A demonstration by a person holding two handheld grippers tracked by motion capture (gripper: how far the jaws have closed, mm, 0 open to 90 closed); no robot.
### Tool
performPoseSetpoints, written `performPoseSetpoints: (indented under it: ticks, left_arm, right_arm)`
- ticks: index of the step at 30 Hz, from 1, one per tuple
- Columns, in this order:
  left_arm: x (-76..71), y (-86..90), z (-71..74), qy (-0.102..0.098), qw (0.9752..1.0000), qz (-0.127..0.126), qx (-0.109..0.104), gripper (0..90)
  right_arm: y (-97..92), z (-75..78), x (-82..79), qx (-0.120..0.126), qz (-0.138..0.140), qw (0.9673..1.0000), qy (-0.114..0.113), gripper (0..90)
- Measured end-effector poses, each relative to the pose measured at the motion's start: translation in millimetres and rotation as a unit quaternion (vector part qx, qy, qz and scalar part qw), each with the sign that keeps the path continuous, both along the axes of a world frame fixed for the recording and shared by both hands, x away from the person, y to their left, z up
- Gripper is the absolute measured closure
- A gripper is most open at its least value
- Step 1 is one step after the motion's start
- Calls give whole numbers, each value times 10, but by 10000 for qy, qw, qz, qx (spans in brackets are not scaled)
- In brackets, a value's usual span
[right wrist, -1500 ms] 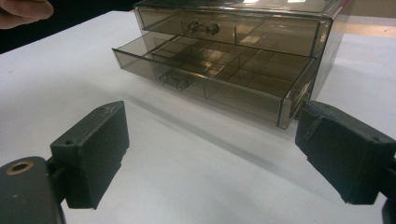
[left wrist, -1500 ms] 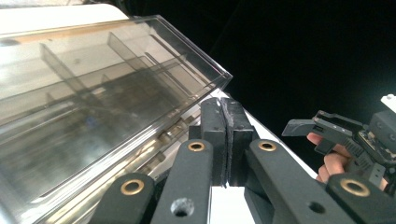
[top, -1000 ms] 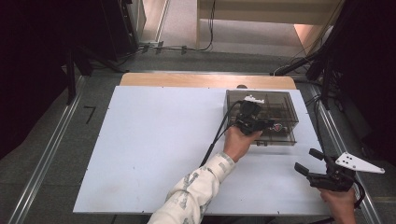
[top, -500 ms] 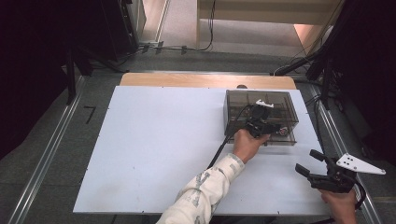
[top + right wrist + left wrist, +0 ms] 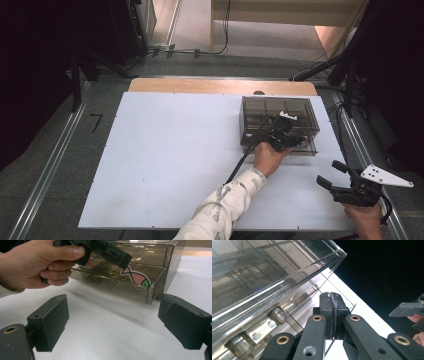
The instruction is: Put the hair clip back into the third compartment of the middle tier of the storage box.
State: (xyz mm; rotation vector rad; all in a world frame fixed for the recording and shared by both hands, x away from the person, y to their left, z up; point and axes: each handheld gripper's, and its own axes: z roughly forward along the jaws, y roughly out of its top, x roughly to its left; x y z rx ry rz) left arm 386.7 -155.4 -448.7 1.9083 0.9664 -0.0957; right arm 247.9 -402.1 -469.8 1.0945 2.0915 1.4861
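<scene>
High view: left gripper (image 5: 286, 141) pinched closed at clear box (image 5: 278, 124) front near table's (image 5: 165, 165) far-right corner, right gripper (image 5: 334, 175) wide, idle; box may slide.

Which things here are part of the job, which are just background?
In play:
- smoky clear drawer box
- left tongs, shut at the box's front edge
- fish sticker on the box front
- right tongs, open, apart from the box

Background:
- white table
- wooden board behind it
- floor cables
</scene>
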Motion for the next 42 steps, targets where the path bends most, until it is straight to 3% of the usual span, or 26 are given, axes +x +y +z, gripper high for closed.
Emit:
performPoseSetpoints:
  ticks: [12,16,23,29,36,42]
  left_arm:
    - [16,-18,-70,65,9999,69,122,887]
    - [21,-11,-70,83,9999,37,103,733]
    - [-22,-46,-41,23,10000,-32,67,567]
    - [-35,15,13,53,10000,-70,-2,474]
    - [-146,98,124,-138,9996,-220,-113,349]
    - [-210,304,232,-318,9991,-185,-227,322]
  right_arm:
    - [4,0,1,8,20,10000,-7,82]
    - [5,-2,4,6,19,10000,-4,82]
    - [16,-4,8,5,37,10000,8,82]
    - [22,-10,10,-15,44,10000,21,82]
    - [37,-21,23,-33,44,10000,47,82]
    - [45,-26,28,-60,44,10000,56,82]
